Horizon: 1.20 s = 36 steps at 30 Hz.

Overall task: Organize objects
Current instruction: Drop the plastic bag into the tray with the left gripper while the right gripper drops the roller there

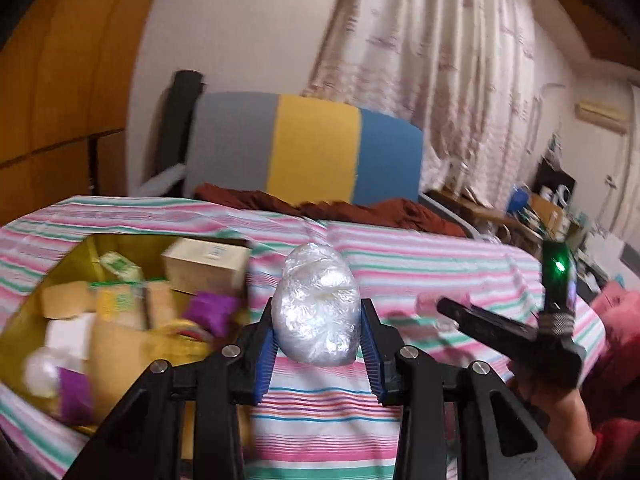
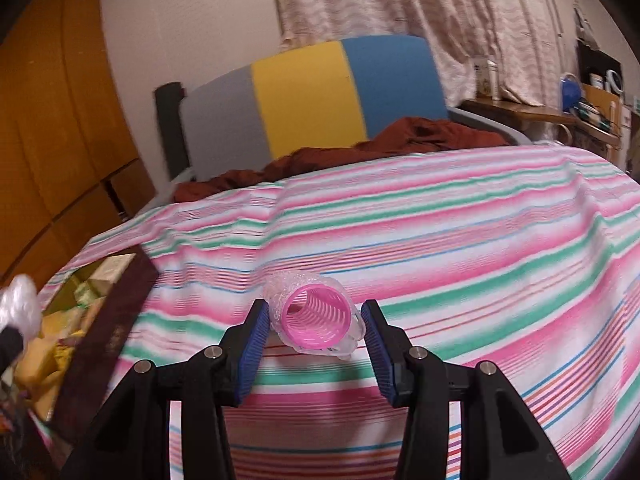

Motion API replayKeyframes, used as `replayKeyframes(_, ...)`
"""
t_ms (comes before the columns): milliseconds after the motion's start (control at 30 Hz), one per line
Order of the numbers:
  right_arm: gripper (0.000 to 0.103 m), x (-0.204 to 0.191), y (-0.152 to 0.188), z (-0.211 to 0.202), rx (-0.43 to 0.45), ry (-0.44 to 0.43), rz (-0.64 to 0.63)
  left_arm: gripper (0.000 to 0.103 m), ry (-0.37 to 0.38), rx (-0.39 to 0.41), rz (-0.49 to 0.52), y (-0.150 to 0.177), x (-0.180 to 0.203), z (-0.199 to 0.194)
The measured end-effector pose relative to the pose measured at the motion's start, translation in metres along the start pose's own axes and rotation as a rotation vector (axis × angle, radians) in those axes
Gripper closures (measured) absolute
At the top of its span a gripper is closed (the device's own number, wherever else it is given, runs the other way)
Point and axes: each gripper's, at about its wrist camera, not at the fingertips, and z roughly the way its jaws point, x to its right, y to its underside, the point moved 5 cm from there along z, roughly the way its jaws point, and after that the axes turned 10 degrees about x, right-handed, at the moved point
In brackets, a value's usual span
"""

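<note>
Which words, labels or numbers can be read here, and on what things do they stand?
None can be read.
Cream box in the yellow bin: small dark print, too blurred.
Green-white packs: print blurred.
Dark board on the far shelf: pale letters, not legible.

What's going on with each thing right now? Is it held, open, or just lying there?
Left gripper: jaws shut on the plastic bundle.
Plastic bundle: held up, off the bedspread.
Right gripper: jaws shut on the pink roller.
Pink roller: held, hollow end facing the camera.
Box: open, full of packets.
Bedspread: spread out, wrinkled.
</note>
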Motion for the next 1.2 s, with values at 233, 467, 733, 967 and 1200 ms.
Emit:
replayKeyframes(233, 0.055, -0.06, -0.006, -0.007, 0.001, -0.135, -0.023, 0.065, -0.164, 0.036, -0.071, -0.02, -0.084, -0.008)
replayKeyframes(467, 0.055, -0.122, -0.017, -0.008, -0.018, -0.286, -0.033, 0.065, -0.312, -0.016, -0.172, -0.015, -0.17, -0.009)
replayKeyframes(733, 0.055, -0.188, -0.017, 0.007, -0.078, -0.407, -0.115, 0.032, -0.34, -0.133, -0.292, 0.015, -0.204, 0.001)
replayKeyframes(967, 0.055, -0.232, -0.003, 0.038, -0.186, -0.46, -0.213, 0.0, -0.437, -0.071, -0.259, -0.006, -0.2, -0.028)
replayKeyframes(1200, 0.055, -0.255, 0.006, 0.071, -0.263, -0.448, -0.296, 0.0, -0.515, -0.118, -0.143, -0.01, -0.194, -0.05)
